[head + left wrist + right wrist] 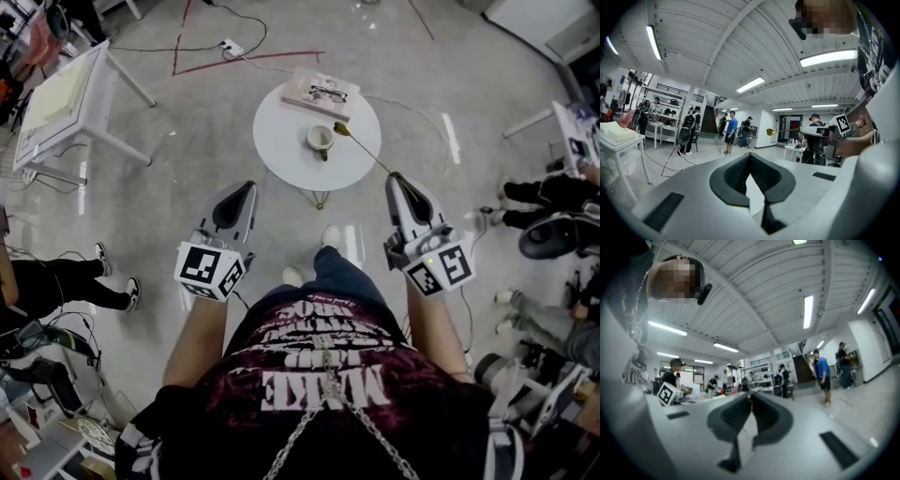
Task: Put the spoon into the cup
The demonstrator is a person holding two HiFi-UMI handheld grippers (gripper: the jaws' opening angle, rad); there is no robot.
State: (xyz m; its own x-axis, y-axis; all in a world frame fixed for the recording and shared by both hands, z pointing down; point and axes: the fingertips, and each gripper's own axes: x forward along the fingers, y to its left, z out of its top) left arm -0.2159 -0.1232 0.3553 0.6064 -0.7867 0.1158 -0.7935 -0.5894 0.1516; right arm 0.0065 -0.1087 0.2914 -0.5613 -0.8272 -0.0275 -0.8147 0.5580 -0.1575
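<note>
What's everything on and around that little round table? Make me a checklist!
Surface: round white table, mostly bare.
Job's things: cup upright on the table; gold spoon held in the air, its bowl beside the cup's rim, not inside.
Clutter: book with glasses on top.
Grippers: right gripper shut on the spoon's handle; left gripper shut, empty.
Cables: black cable and power strip on the floor.
Surroundings: white desk; people at both sides.
</note>
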